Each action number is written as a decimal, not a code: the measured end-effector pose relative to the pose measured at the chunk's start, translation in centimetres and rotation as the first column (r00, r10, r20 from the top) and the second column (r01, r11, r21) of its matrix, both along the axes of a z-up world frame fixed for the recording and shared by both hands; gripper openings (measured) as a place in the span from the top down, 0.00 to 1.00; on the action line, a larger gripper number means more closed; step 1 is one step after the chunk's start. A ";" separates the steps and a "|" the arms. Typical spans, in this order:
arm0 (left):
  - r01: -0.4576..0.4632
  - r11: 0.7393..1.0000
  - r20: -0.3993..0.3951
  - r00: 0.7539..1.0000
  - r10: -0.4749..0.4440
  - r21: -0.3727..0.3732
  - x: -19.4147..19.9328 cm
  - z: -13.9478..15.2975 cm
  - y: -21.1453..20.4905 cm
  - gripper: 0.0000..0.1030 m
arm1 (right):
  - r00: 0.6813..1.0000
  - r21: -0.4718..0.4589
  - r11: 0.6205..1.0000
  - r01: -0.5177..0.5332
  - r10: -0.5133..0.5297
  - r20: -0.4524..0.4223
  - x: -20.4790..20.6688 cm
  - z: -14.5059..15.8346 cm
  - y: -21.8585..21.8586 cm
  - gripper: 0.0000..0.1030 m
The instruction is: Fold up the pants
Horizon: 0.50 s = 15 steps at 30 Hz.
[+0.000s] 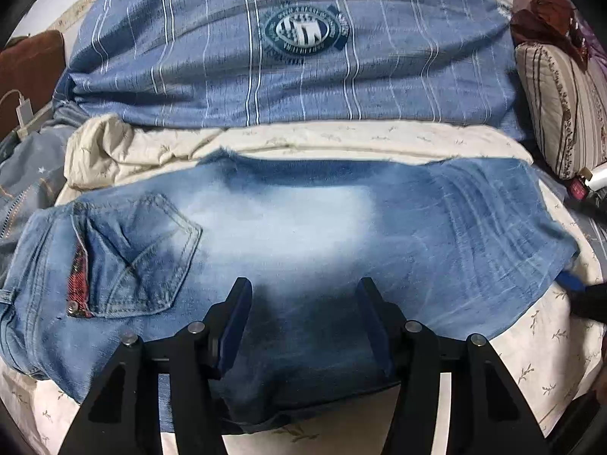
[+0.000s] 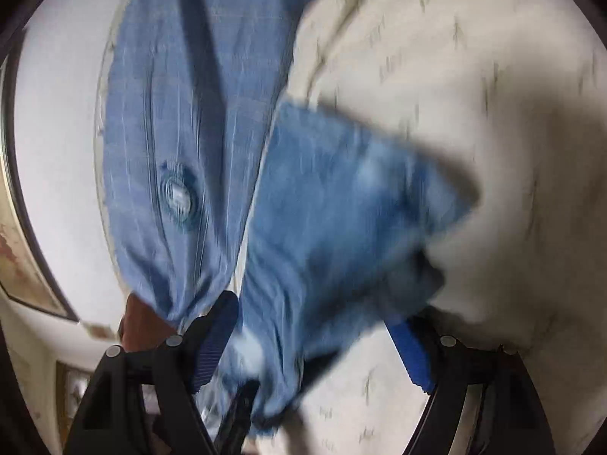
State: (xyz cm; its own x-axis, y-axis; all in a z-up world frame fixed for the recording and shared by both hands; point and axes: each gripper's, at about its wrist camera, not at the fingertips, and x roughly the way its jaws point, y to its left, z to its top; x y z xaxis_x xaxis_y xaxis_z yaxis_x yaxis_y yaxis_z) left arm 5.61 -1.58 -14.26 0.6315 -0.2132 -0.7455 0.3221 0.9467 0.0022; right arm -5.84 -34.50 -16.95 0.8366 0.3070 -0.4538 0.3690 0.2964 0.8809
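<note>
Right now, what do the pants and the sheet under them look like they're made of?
Pants: denim, faded pale in the middle, judging by the stitched pocket, rivet and twill grain. Sheet: soft matte woven cloth, probably cotton, cream with small printed sprigs; the fibre is uncertain.

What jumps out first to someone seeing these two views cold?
The faded blue jeans spread across the cream bedsheet fill the left wrist view, back pocket at left, with the left gripper straddling the near edge. Behind them lies a blue striped duvet bearing a round crest. The right wrist view is motion-blurred: denim hangs between the right gripper with its jaws apart.
</note>
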 end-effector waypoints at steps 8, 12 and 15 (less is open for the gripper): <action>-0.021 1.000 -0.063 0.998 0.020 -0.012 0.9 -0.9 0.4 0.43 | 0.999 -0.145 0.989 0.006 -0.012 -0.036 2.5 1.3 -1.2 0.82; -0.013 1.000 -0.055 0.998 0.012 -0.011 0.9 -0.8 0.1 0.43 | 1.000 -0.244 0.970 0.007 -0.007 0.000 2.2 4.0 -2.2 0.86; -0.010 1.000 -0.040 0.999 0.010 -0.007 1.0 -0.6 -0.2 0.43 | 0.999 -0.309 0.951 0.020 -0.009 0.036 2.0 5.7 -2.4 0.86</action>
